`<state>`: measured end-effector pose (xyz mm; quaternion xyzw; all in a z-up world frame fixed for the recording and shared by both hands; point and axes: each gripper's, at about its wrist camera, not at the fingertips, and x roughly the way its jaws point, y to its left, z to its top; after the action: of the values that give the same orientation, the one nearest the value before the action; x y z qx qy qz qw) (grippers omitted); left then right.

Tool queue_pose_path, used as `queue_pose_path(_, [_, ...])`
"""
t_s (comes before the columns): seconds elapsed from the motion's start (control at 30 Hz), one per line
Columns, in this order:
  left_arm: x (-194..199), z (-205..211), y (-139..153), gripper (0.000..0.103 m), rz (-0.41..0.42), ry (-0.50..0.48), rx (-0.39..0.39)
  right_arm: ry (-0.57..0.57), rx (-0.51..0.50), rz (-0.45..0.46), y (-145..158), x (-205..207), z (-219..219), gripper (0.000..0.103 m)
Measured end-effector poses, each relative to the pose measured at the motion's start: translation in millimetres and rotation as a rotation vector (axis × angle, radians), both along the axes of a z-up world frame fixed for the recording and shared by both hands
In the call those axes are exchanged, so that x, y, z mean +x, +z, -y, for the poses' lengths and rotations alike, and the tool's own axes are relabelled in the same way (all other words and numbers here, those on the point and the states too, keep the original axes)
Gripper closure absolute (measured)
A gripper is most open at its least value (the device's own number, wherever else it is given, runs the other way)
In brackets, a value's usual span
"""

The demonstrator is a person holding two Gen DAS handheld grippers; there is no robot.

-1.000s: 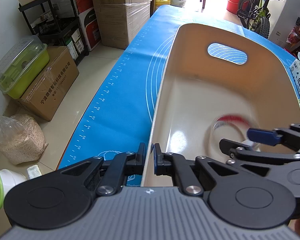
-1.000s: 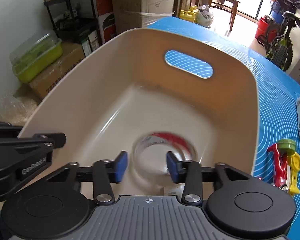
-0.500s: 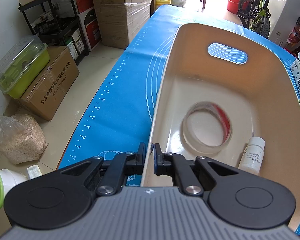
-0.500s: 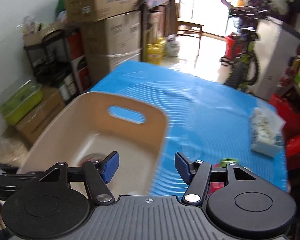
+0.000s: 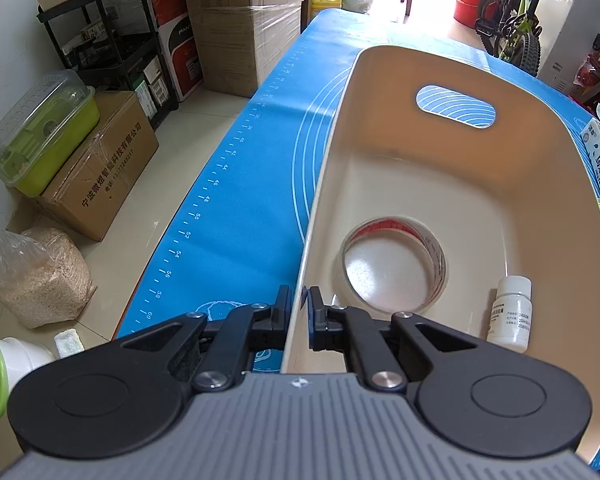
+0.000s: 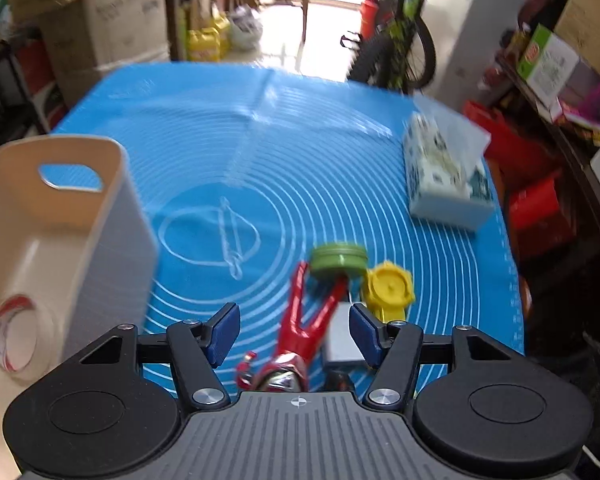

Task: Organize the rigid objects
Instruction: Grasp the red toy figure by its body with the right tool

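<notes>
Clamping bin [image 5: 320, 184] rim, L gripper [image 5: 299, 312] keeps it steady; R gripper [image 6: 294, 334] held empty, part-open over red toy [image 6: 300, 332] for pickup.

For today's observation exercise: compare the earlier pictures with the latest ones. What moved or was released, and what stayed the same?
The right tool let go of the tape roll, which now lies in the beige bin beside the white bottle. That tool then swung away to the right and hangs open above the red toy figure on the blue mat. The left tool stayed clamped on the bin's rim.
</notes>
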<state>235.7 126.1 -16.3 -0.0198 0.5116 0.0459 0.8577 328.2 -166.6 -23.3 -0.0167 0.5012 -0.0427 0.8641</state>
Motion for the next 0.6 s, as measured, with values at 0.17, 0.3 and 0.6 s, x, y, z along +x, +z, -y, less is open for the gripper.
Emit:
queue_pose_path(0.17, [0,1,1,0.093,0.0,0.0,0.001,-0.033,0.024,-0.044,-19,6,6,0.037])
queue_pose_path(0.3, [0,1,1,0.093,-0.001,0.0,0.001,-0.057,0.044,-0.08,-30,13,9,0.039])
queue_pose_path(0.6, [0,1,1,0.093,-0.001,0.001,0.001,-0.056,0.022,-0.095,-41,15,6,0.064])
